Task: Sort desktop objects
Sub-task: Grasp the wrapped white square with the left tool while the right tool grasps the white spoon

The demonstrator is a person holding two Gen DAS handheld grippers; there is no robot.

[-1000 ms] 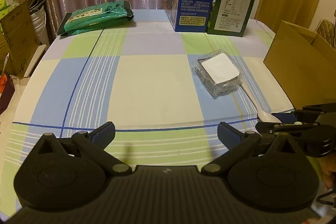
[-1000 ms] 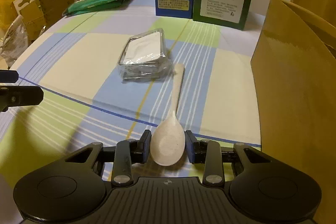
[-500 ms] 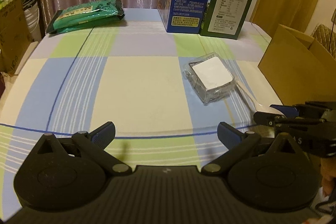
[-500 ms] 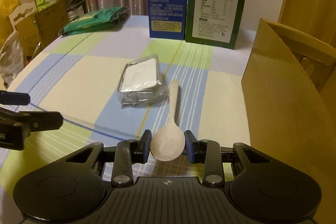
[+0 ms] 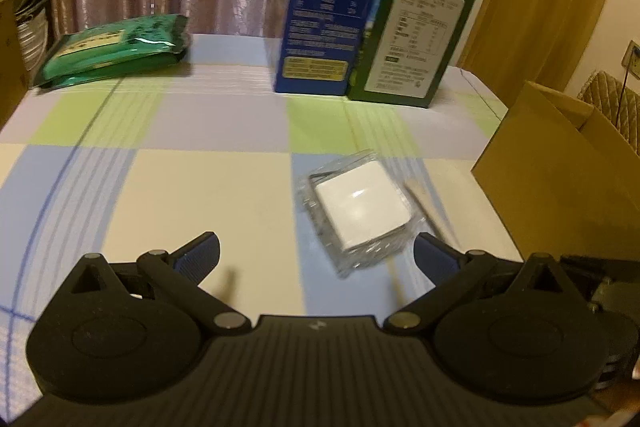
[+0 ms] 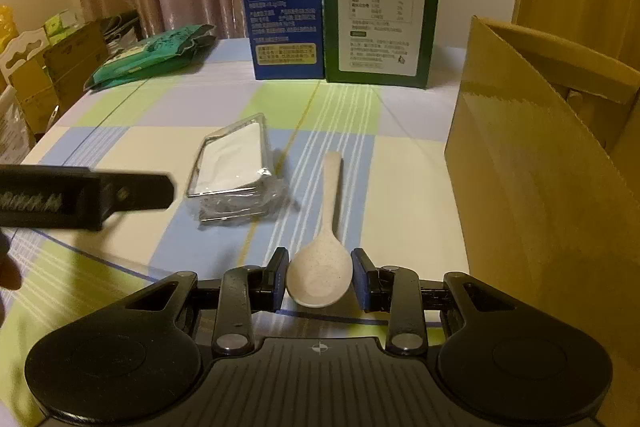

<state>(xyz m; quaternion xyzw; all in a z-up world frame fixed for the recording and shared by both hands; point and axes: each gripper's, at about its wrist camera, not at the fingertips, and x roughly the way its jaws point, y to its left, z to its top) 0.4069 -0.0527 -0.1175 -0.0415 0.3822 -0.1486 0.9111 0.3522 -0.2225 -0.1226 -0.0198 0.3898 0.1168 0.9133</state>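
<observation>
A cream speckled spoon [image 6: 320, 279] lies on a tablecloth [image 6: 404, 163] checked blue, green, cream and lilac

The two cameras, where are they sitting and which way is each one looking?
Left wrist: sits on the open left gripper, looking down across the table at the clear plastic box; its own fingers show.
Right wrist: sits on the right gripper, shut on the spoon; the left gripper crosses its left edge.
Both share the clear plastic box, blue carton, green carton, green packet and cardboard box.
</observation>
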